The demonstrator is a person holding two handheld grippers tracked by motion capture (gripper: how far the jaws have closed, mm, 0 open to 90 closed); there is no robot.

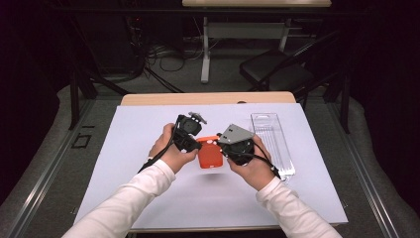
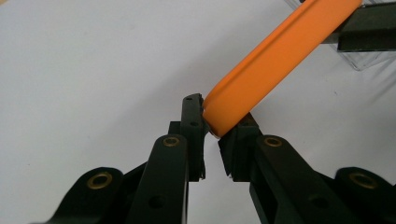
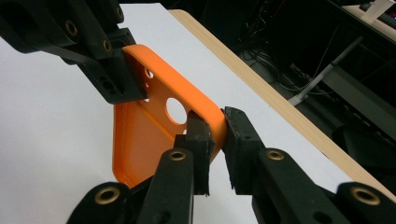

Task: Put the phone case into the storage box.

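orange phone case held up between both grippers, over the middle of the table.
left gripper and right gripper each pinch the case's rim at opposite corners, so pickup looks done; the clear plastic package lies near the table's right edge, and whatever placing or fitting follows is not yet done.

Bare white table left of grippers, clear plastic tray close right
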